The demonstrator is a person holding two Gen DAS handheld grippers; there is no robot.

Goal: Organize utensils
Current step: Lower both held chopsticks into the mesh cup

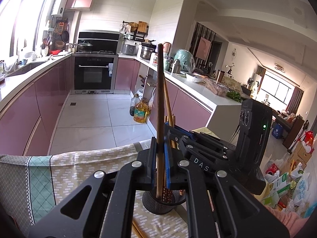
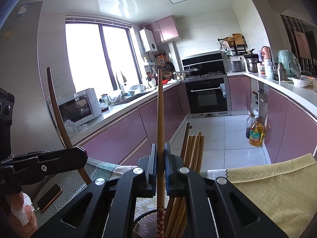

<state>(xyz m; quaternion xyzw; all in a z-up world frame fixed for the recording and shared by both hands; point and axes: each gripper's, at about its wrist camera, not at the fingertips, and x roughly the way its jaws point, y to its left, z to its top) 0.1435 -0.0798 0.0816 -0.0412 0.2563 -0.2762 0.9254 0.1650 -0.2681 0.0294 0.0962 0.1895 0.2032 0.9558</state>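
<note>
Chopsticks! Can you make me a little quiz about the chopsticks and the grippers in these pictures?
1. True or false: the left gripper is shut on a dark brown wooden chopstick.
2. What does the right gripper hold? A) a metal spoon B) a light wooden chopstick with a red flowered end C) nothing
3. Fill in: the other wooden chopsticks stand in a black ____ cup on the patterned tablecloth.

Key: 1 true; 2 B; 3 mesh.
</note>
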